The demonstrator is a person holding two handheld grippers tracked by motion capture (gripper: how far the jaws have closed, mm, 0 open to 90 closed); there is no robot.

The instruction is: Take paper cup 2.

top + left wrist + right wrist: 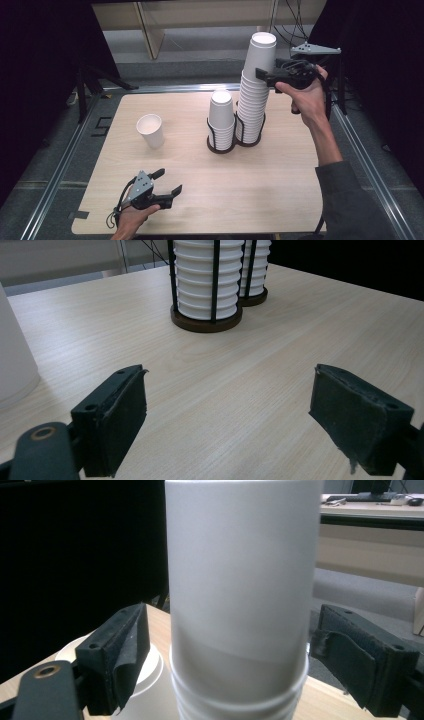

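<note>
Right of centre in the high view, the right tongs (pixel 263 73) stand released around the top cup (pixel 262 52) of the tall stack (pixel 252 107) on the desk (pixel 200 170) — next, clench and lift; the left tongs (pixel 167 182), lower left, gape empty.

the high view looks forward and down over the whole table (pixel 200 195) from the person's side. the left gripper view sits low, just above the tabletop, facing the two cup stacks. the right gripper view, raised, looks level and very close at the tall stack (pixel 240 605). all three views share the tall stack (pixel 255 95).
</note>
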